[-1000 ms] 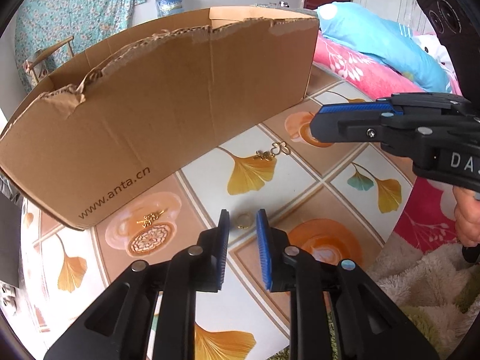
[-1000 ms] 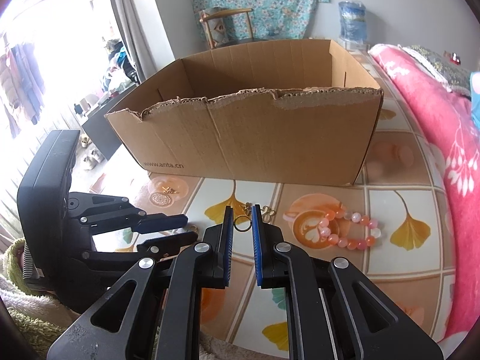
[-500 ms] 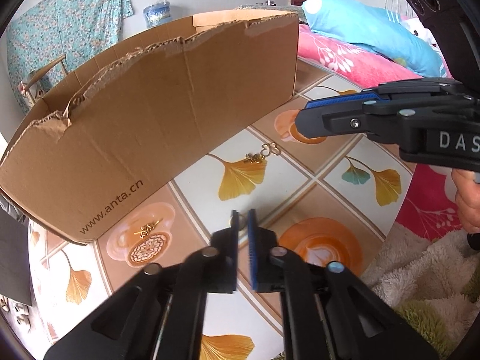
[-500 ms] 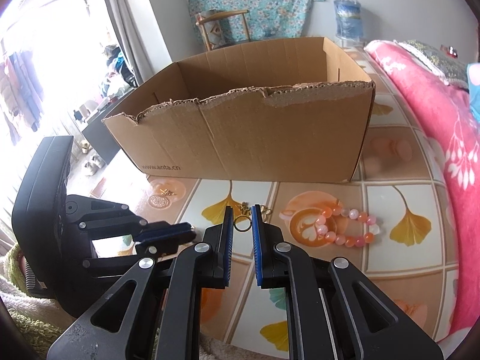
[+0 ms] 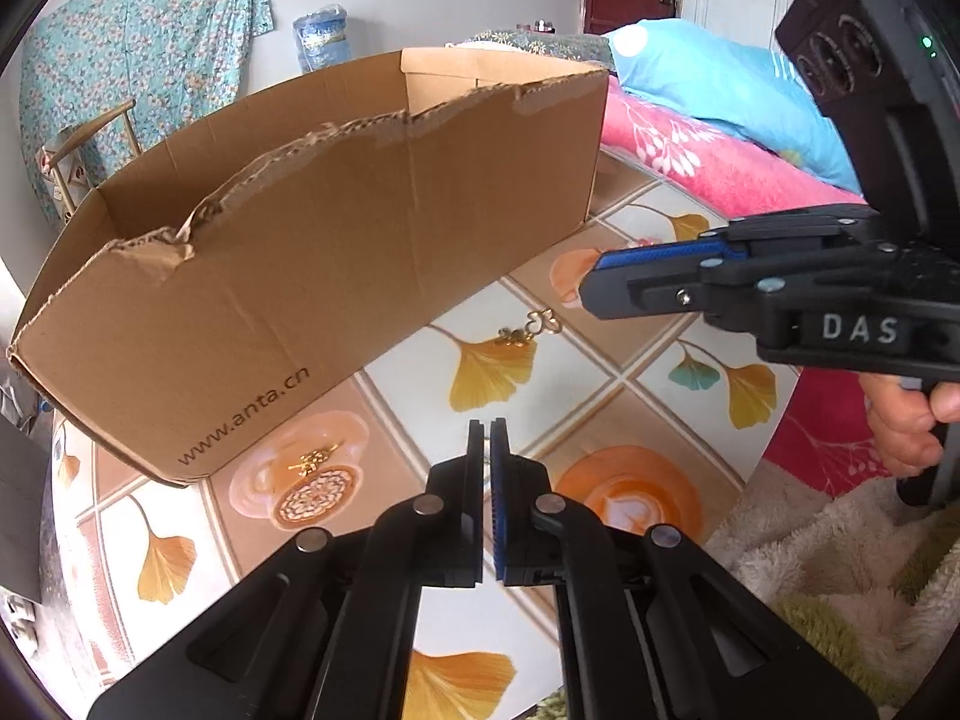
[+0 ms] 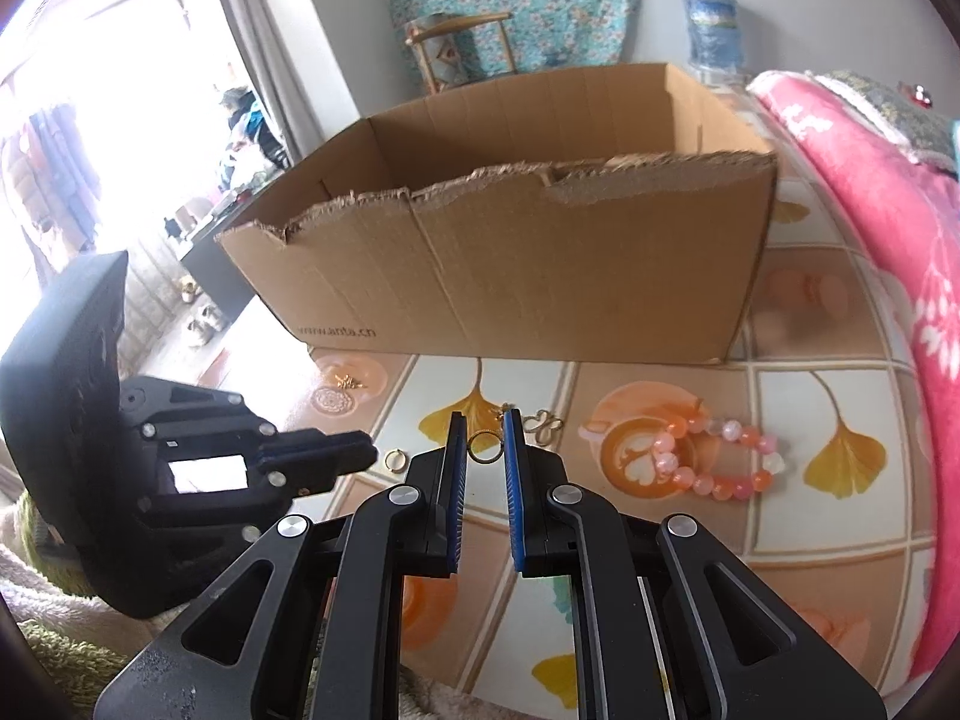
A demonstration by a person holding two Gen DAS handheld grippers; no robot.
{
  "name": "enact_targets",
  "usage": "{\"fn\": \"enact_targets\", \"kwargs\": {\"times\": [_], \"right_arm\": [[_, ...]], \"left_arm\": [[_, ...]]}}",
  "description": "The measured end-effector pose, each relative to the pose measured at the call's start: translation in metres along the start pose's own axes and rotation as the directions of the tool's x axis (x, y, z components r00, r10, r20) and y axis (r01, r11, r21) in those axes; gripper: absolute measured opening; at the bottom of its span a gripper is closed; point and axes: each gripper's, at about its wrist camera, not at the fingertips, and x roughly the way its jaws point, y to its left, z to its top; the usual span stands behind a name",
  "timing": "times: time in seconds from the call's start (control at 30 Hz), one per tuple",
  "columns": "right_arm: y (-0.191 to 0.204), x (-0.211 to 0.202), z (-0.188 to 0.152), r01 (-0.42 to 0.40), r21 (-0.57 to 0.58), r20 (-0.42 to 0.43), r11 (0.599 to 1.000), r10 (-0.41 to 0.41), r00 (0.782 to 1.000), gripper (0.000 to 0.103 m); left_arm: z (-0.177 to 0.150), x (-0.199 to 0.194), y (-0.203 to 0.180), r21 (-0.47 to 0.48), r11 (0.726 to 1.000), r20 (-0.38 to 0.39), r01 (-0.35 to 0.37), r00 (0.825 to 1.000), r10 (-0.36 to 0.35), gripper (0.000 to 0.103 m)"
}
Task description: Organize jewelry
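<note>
a torn-edged cardboard box (image 6: 528, 264) stands at the back of the patterned surface (image 6: 660, 540), walling off everything behind it; a pink blanket (image 6: 870, 228) runs along the right. before the box we see a gold clasp (image 6: 543, 423), a small gold charm (image 6: 348, 383) to the left, and a pink bead bracelet (image 6: 714, 456) to the right. our right hand-held gripper (image 6: 485, 441) grips a thin gold ring (image 6: 485, 445), upright between its blue pads just above the surface. our left hand-held gripper (image 5: 486, 435) is closed, and we cannot see anything between its pads. a second gold ring (image 6: 395, 459) lies on the surface just beyond the left tips, apart from them.
</note>
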Motion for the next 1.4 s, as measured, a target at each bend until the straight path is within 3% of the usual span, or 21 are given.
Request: {"fn": "enact_targets", "kwargs": {"times": [0.3,0.37,0.43,0.53,0.8,0.9,1.03,1.4], "right_arm": [[-0.001,0.030,0.000,-0.022,-0.040,-0.071,0.999,0.019,0.997,0.011],[-0.004,0.033,0.001,-0.035,-0.035,-0.088,0.999,0.032,0.996,0.011],[-0.008,0.036,0.001,-0.054,-0.021,-0.103,0.998,0.052,0.993,0.011],[-0.011,0.039,0.001,-0.069,-0.027,-0.122,0.997,0.065,0.990,0.011],[-0.014,0.039,0.005,-0.098,-0.037,-0.142,0.995,0.091,0.986,0.011],[-0.016,0.039,0.007,-0.108,-0.036,-0.147,0.994,0.102,0.984,0.011],[-0.023,0.040,0.010,-0.113,-0.037,-0.151,0.993,0.106,0.983,0.011],[-0.031,0.041,0.013,-0.124,-0.033,-0.147,0.992,0.118,0.982,0.011]], "left_arm": [[-0.003,0.005,0.007,0.017,1.000,-0.021,0.018,1.000,-0.018,0.003],[-0.002,0.008,0.008,0.034,0.999,-0.028,0.032,0.999,-0.031,0.009],[0.000,0.011,0.008,0.063,0.997,-0.033,0.036,0.999,-0.034,0.024],[0.003,0.014,0.008,0.117,0.991,-0.036,0.060,0.998,-0.056,0.033],[0.008,0.022,0.004,0.283,0.949,-0.092,0.139,0.989,-0.117,0.033],[0.010,0.024,0.002,0.340,0.922,-0.118,0.185,0.981,-0.153,0.024],[0.014,0.028,0.000,0.383,0.896,-0.154,0.225,0.972,-0.179,0.018],[0.024,0.035,0.001,0.411,0.867,-0.247,0.284,0.950,-0.194,0.017]]}}
